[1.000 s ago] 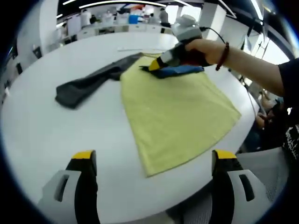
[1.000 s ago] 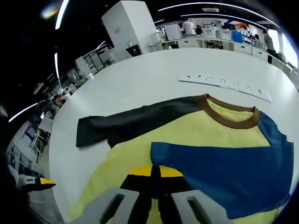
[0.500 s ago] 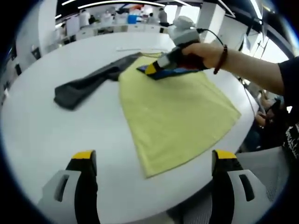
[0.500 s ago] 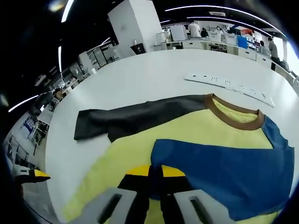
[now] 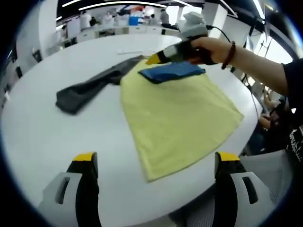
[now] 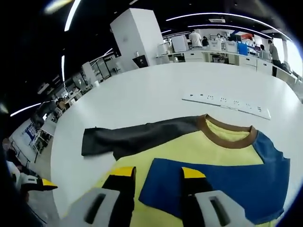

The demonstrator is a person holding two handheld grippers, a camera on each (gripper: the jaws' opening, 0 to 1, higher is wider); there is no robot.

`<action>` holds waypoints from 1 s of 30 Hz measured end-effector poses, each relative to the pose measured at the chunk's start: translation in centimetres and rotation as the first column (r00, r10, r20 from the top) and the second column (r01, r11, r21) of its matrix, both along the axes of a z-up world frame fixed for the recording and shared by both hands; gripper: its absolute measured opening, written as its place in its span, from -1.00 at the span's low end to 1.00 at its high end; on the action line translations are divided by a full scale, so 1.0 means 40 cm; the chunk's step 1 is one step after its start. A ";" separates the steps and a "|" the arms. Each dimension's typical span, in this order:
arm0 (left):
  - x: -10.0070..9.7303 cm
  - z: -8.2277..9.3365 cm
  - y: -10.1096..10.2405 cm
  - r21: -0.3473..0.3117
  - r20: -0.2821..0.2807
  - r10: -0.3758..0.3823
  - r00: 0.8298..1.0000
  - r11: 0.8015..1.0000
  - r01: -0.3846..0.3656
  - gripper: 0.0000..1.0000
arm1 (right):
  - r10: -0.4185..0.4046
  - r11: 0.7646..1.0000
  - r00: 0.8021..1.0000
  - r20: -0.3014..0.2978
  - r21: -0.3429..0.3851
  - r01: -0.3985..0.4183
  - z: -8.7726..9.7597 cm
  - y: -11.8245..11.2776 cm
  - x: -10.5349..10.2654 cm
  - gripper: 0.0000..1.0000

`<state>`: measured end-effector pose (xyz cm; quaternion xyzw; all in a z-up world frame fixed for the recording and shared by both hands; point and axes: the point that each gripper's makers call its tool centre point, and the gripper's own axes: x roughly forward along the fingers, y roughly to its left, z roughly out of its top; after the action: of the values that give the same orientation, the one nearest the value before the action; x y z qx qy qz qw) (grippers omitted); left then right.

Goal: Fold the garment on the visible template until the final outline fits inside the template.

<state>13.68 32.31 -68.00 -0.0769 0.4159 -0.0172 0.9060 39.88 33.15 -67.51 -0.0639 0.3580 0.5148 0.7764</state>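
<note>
Fingers [image 6: 191, 172] of both grippers spread, empty; blue sleeve [image 6: 218, 187] folded over yellow shirt [image 5: 177, 113], no readable text

A white power strip [image 6: 226, 100] lies on the round white table [image 6: 156, 90]; people stand at distant benches [image 6: 222, 46].

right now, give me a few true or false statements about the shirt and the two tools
1. The blue sleeve lies folded over the yellow shirt body. True.
2. The dark grey sleeve is folded in too. False: it lies stretched out on the white table, beside the body.
3. The right tool is clamped on the blue sleeve. False: its jaws stand open above it.
4. The left tool is open and holds nothing. True.
5. A power strip lies on the table beyond the brown collar. True.
</note>
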 end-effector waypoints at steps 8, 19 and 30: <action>0.010 0.010 -0.004 0.007 0.010 -0.007 1.000 1.000 0.007 0.98 | -0.048 0.999 0.998 0.041 0.002 0.048 0.053 -0.077 0.068 -0.24; 0.016 0.009 -0.021 0.003 0.013 -0.026 1.000 1.000 0.026 0.98 | -0.125 0.990 0.990 0.064 -0.061 0.129 0.037 -0.241 0.145 -0.24; 0.024 0.017 -0.027 0.008 0.025 -0.037 0.999 0.999 0.037 0.98 | -0.124 0.985 0.989 0.085 -0.106 0.133 0.028 -0.343 0.170 -0.27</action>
<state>14.63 31.23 -67.32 -0.0656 0.4059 -0.0335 0.9109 46.67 19.42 -66.39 -0.1038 0.3591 0.4400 0.8165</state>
